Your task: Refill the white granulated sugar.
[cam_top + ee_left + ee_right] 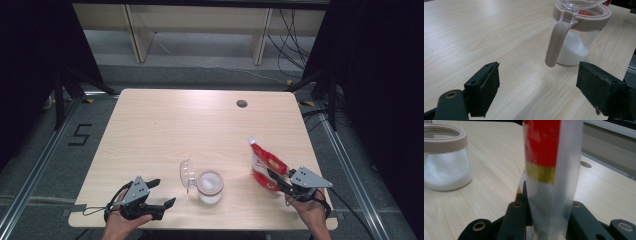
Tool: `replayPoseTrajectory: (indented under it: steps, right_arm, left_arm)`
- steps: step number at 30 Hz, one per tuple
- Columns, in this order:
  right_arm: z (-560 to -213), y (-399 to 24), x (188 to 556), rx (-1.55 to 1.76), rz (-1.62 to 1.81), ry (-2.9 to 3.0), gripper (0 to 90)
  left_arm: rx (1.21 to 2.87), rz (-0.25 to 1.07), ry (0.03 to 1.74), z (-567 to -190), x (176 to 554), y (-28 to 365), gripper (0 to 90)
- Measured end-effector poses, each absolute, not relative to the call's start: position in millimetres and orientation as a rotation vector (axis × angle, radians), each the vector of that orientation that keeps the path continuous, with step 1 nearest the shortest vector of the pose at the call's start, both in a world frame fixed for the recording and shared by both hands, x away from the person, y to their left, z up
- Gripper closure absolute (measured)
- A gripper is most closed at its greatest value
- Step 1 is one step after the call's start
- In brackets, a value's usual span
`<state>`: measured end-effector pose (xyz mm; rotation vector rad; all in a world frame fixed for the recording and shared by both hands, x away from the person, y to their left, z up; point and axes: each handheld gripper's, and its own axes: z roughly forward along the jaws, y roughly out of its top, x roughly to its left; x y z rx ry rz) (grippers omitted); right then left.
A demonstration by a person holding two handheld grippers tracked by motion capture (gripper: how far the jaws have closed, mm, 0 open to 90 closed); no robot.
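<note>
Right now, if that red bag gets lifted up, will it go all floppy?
Probably a bit. The red bag looks like thin, soft plastic, so its top may bend or sag. The right gripper pinches it low down, so it could lean over. It seems light, so lifting should be easy.

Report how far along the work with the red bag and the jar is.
Done: the jar stands with its lid flipped open, white powder inside. In hand: the right tool grips the red bag upright on the table; the left tool waits open. Left: probably bringing the bag to the jar.
</note>
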<state>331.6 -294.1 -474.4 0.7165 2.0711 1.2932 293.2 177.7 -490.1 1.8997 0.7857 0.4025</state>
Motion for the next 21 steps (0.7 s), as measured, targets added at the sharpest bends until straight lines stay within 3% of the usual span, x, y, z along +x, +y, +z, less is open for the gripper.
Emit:
replayPoseTrajectory:
  steps: [11, 21]
  right_arm:
    - [-478, -302, 326, 0.774, 1.311, 2.065, 73.7]
    - [-474, -306, 317, 0.840, 1.342, 2.021, 52.9]
  left_arm:
    - [1.905, 0.409, 0.778, -490, 293, 178, 18.0]
    - [1.902, 0.408, 0.782, -490, 293, 177, 17.9]
